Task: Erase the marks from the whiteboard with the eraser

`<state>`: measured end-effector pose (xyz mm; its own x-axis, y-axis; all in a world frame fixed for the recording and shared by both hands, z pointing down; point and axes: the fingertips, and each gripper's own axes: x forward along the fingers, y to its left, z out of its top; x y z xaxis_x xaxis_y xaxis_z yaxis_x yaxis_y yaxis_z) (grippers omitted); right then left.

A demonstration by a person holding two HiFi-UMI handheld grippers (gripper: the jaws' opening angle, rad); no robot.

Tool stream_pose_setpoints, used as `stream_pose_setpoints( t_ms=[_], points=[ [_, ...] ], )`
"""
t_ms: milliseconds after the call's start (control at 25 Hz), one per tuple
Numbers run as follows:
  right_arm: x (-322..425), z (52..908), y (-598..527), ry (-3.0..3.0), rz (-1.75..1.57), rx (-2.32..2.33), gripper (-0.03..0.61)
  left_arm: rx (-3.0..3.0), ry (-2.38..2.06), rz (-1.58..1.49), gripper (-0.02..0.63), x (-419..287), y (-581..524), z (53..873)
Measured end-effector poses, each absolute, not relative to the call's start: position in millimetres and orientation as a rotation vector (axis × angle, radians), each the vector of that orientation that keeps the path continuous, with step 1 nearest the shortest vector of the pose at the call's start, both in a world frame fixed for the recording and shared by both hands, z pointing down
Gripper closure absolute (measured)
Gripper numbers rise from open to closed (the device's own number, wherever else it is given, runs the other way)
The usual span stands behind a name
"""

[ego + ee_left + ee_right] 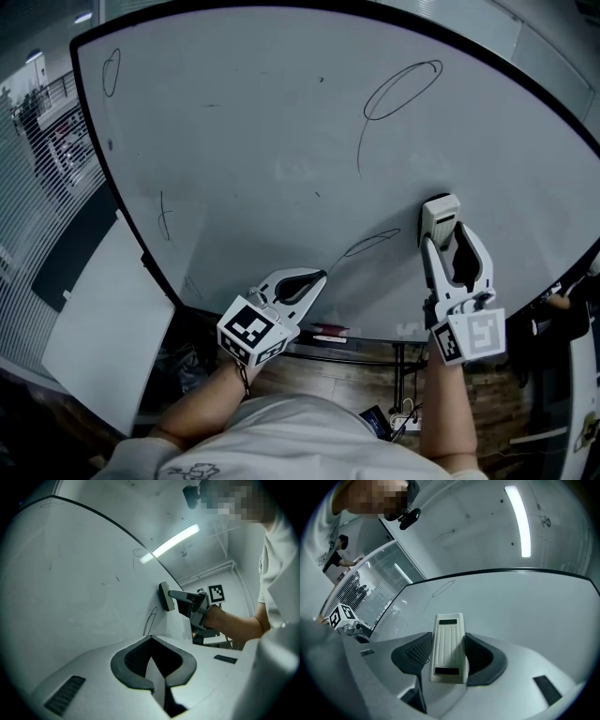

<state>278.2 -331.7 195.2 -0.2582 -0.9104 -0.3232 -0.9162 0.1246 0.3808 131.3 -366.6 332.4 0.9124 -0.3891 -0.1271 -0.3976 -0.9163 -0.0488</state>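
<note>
A large whiteboard (281, 141) fills the head view. It carries a big loop mark (401, 89) at upper right, a flat loop mark (371, 243) low in the middle and small marks at the left. My right gripper (442, 234) is shut on a cream eraser (440, 217), which lies against the board just right of the flat loop. The right gripper view shows the eraser (448, 648) clamped between the jaws. My left gripper (314, 281) is shut and empty near the board's lower edge. In the left gripper view the eraser (164, 596) touches the board.
A white panel (108, 319) leans at the lower left. A red marker (328, 336) lies on the board's ledge. A power strip (405, 424) and cables sit on the wooden floor below. Window blinds (37, 187) stand at the far left.
</note>
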Motion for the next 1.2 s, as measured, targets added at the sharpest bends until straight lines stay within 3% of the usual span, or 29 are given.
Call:
stream_pose_setpoints(
  t_ms=[600,1200],
  points=[
    [210.3,275.4,-360.4,2.538,0.662,-1.772,0.348,-3.006,0.698,0.152,0.607,102.7,-372.6,342.0],
    [137.0,417.1,-389.9,2.914,0.479,-1.608,0.347,-3.047,0.829,0.071,0.607,82.9,-370.7,376.6]
  ],
)
